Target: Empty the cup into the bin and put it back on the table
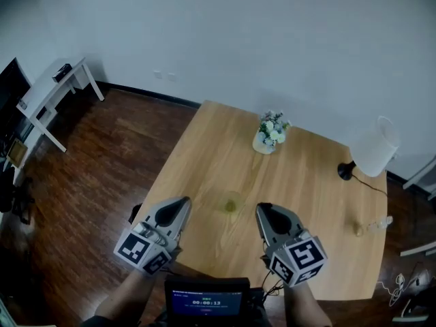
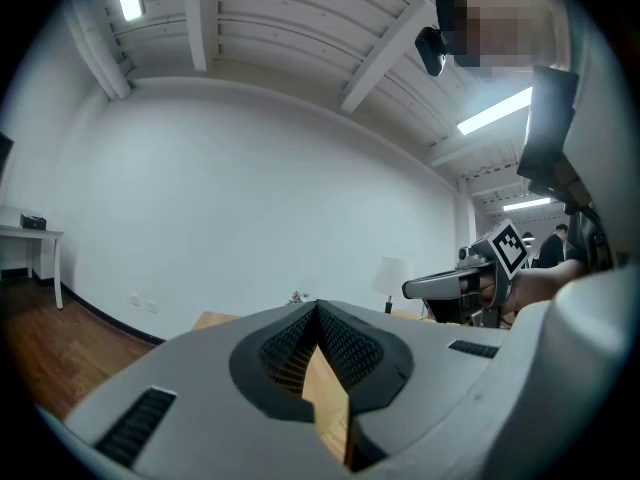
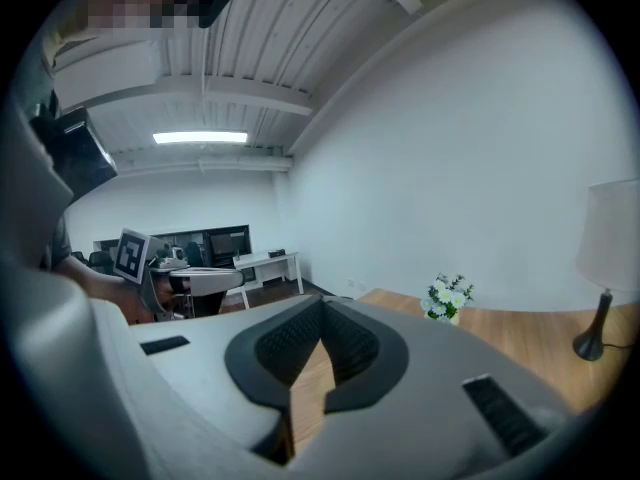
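Cup [image 1: 230,205]: 1, small and see-through with a yellowish tint, its outline faint from above. It stands upright on the wooden table [image 1: 306,182], near the front edge, between and just ahead of the 2 gripper tips, touching neither.

2 grippers are over the table's near side: the left gripper [image 1: 185,201] and the right gripper [image 1: 262,208]. Each has its jaws closed tip to tip with nothing held between them.

1 vase of white flowers [image 1: 270,133] stands toward the far edge. 1 white-shaded lamp [image 1: 373,148] stands at the far right corner. 1 white side desk [image 1: 51,90] stands well apart by the left wall. 1 small screen [image 1: 206,298] sits at the bottom edge.
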A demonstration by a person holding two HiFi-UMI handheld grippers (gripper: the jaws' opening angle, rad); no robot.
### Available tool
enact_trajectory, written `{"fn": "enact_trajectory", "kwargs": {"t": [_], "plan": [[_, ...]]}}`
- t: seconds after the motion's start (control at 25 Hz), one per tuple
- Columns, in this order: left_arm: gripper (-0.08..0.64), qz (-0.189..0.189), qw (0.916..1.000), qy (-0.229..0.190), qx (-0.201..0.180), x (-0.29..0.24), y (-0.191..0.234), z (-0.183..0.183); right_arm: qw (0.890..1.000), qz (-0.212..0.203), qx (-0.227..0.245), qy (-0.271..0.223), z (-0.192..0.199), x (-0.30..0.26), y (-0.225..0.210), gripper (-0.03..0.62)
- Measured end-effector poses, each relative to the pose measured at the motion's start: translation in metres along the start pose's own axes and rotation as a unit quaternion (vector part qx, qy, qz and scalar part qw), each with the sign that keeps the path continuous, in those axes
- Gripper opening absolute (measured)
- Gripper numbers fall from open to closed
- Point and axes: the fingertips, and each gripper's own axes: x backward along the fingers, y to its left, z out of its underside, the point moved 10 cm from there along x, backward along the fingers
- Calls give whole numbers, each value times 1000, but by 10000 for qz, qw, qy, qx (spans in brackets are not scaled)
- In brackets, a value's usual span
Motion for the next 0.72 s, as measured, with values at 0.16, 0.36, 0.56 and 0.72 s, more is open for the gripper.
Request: {"fn": "enact_trajectory", "kwargs": {"t": [0.16, 0.36, 0.56, 0.72], "plan": [[-8, -53, 10000, 27, 12, -6, -3, 3, 9999, -110, -32, 77, 2, -6, -7, 0], [-8, -204, 9997, 73, -71, -8, -2, 1, 9996, -246, -49, 119, 2, -15, -13, 0], [-8, -338, 9993, 105, -142, -7, -2, -3, 9990, -427, -30, 141, 2, -22, -14, 0], [-8, -244, 9995, 149, -166, -7, 4, -4, 9991, -378, -52, 173, 3, -30, -11, 1]]}}
